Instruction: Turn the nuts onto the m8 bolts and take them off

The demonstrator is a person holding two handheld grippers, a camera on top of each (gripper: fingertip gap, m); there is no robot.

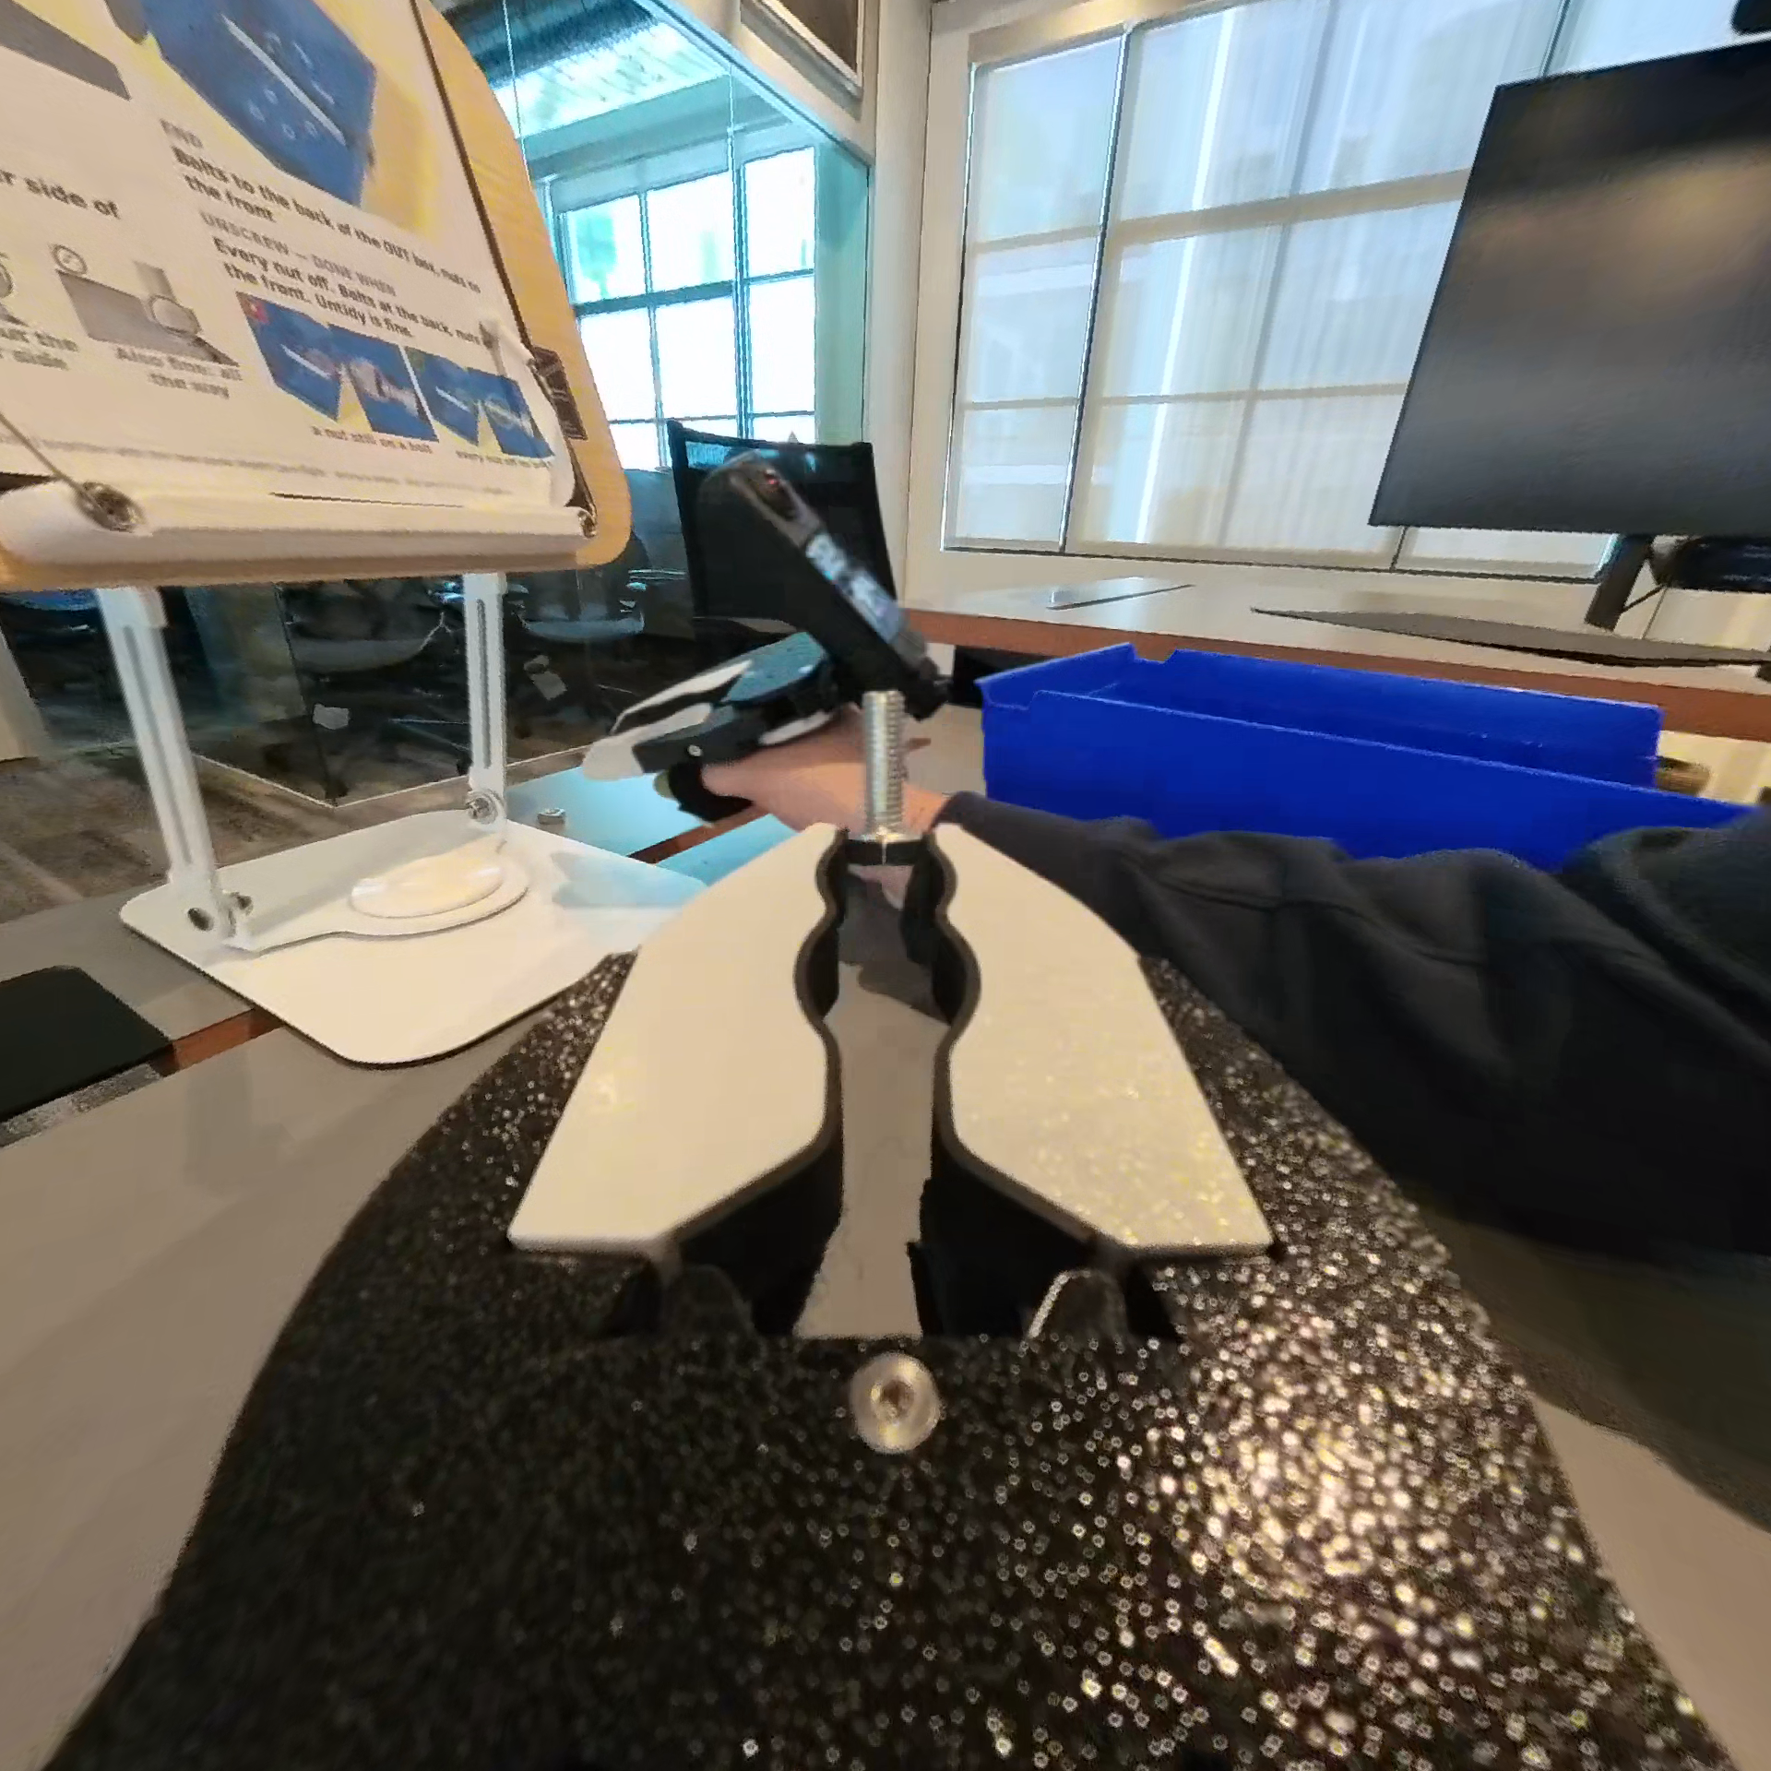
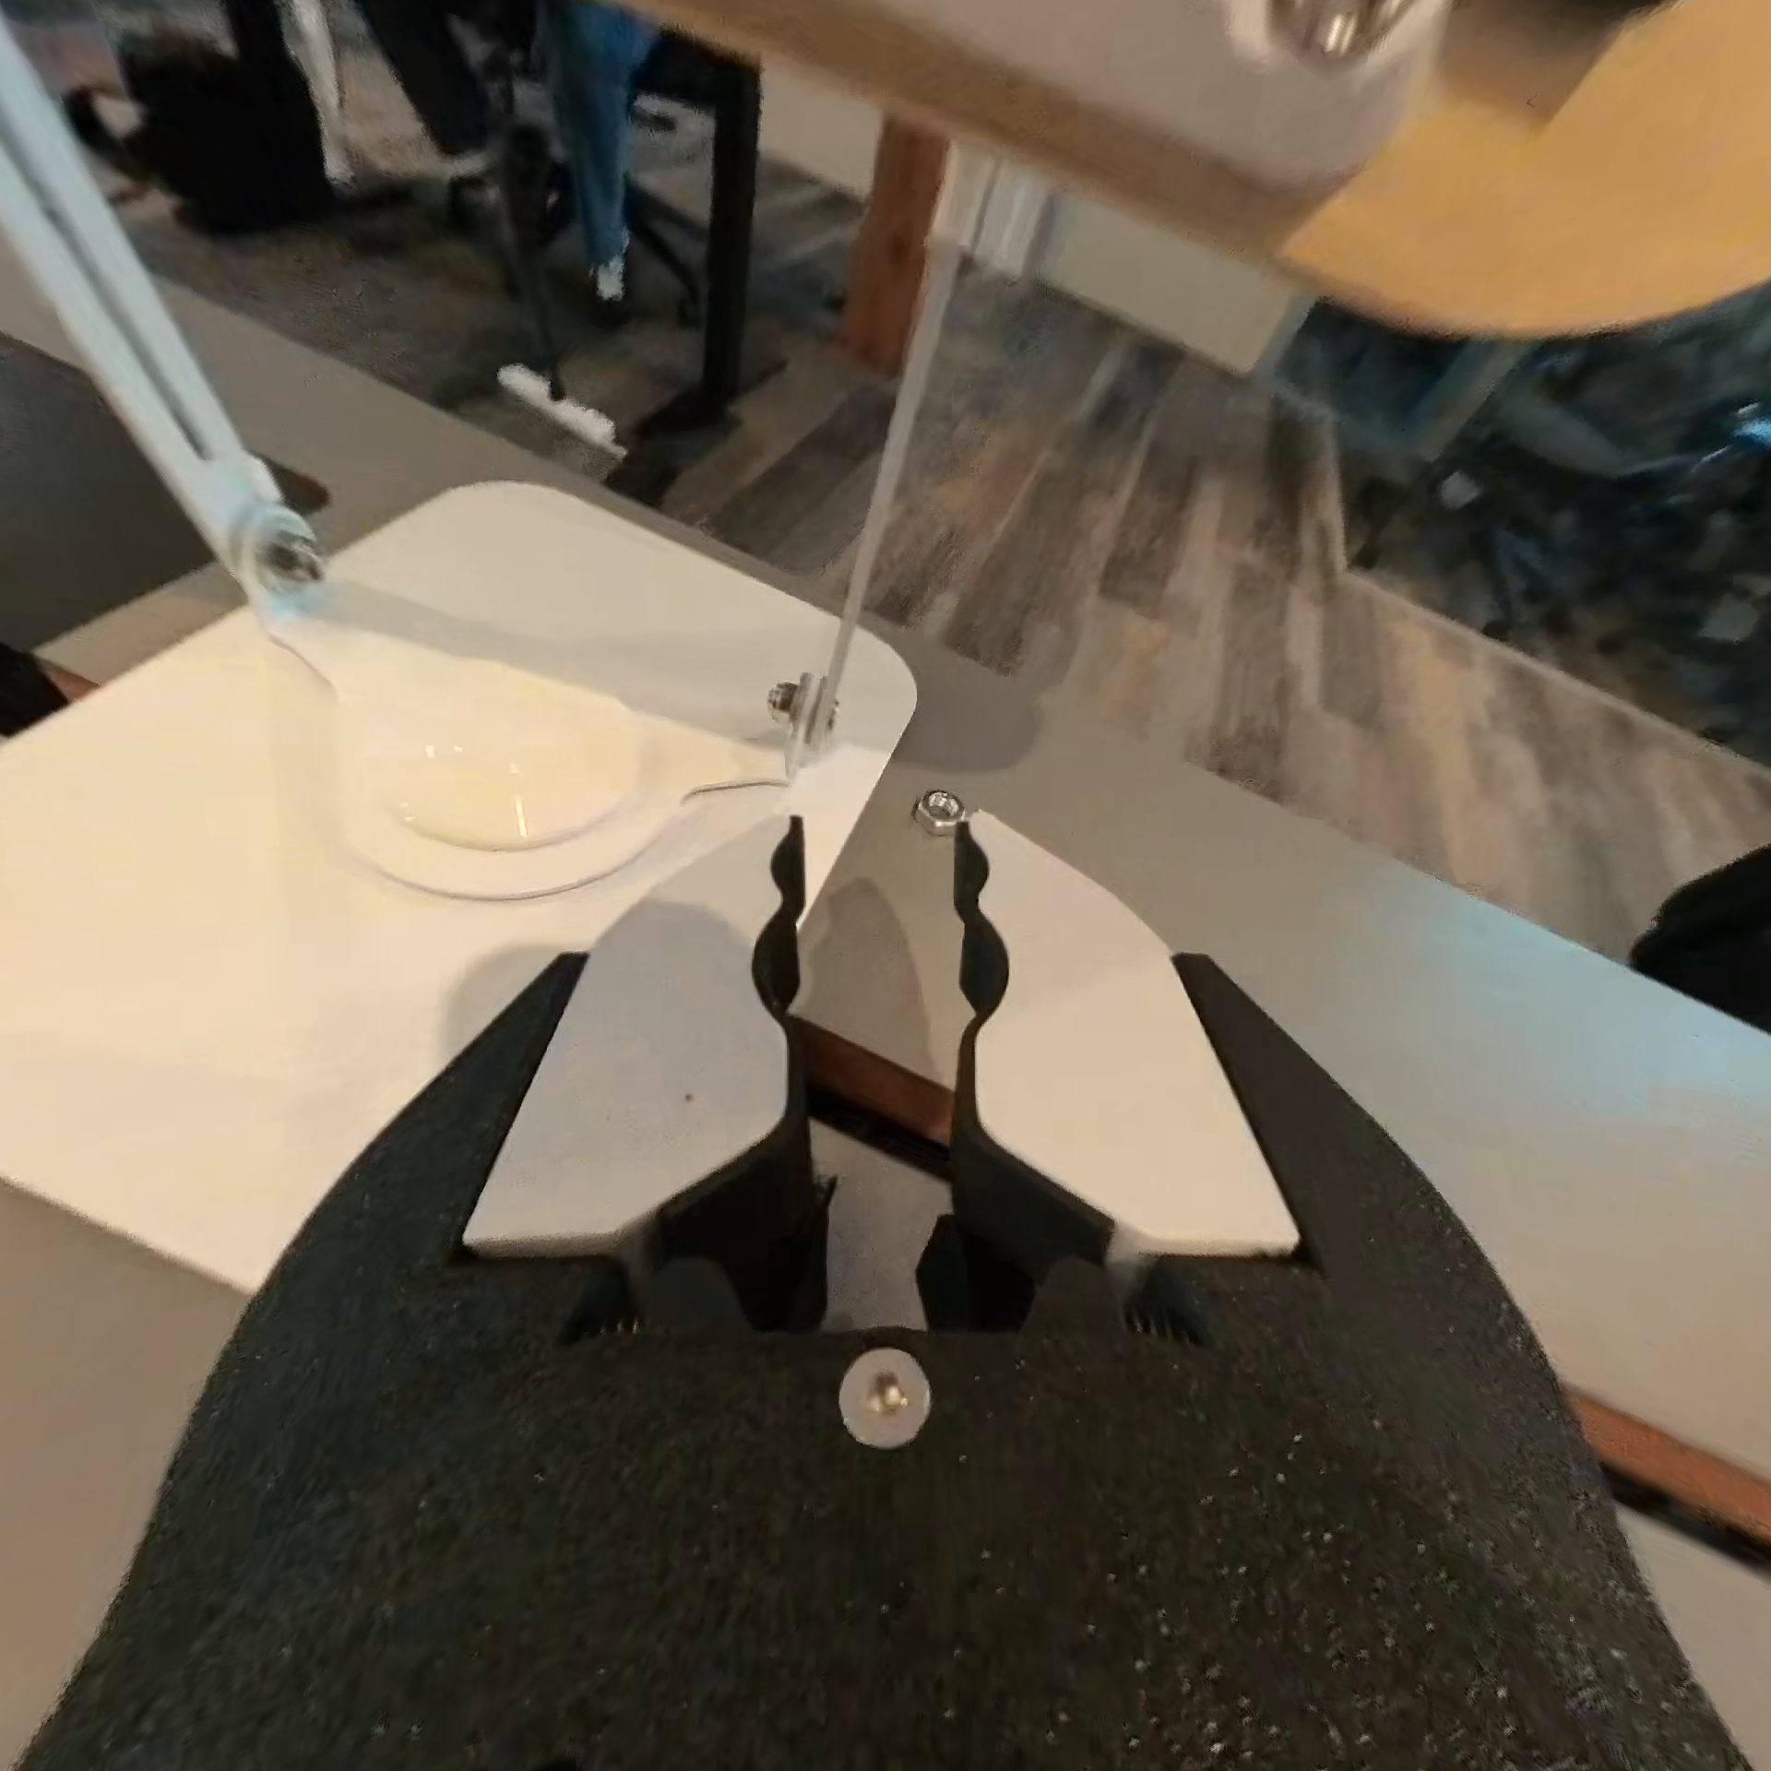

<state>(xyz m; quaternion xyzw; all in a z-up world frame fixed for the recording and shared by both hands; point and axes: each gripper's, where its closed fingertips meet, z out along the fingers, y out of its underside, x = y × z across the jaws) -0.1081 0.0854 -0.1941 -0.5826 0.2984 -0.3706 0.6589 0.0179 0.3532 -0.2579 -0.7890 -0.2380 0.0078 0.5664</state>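
Left gripper (image 1: 883, 851): 2 flat white fingers with wavy black rubber pads on a grainy, speckled black body. It is clenched on the hex head of a bolt (image 1: 883, 767); both pad tips press against the head. The bolt is bright metal, threaded along its shank, standing upright with the bare threaded end on top.

Right gripper (image 2: 874, 826): same build, jaws parted, nothing between the pads. A small silver hex nut (image 2: 937, 813) lies flat on the table (image 2: 1342, 1054), just off the right fingertip (image 2: 961, 839); whether tip and nut touch cannot be told. In the left wrist view this gripper is carried in a hand (image 1: 815, 776) with a dark sleeve, beyond the bolt.

Edges and room: the nut sits close to the rounded corner of a white metal stand base (image 2: 192, 862), and near the table's far edge. Open table lies to the right of the nut. A blue plastic bin (image 1: 1342, 757) with straight walls stands well apart, to the right.

Surface and room: smooth grey tabletop with a brown wood edge. The stand carries a tan board with printed sheets (image 1: 240, 287). A dark monitor (image 1: 1581, 316) and gridded windows stand behind.
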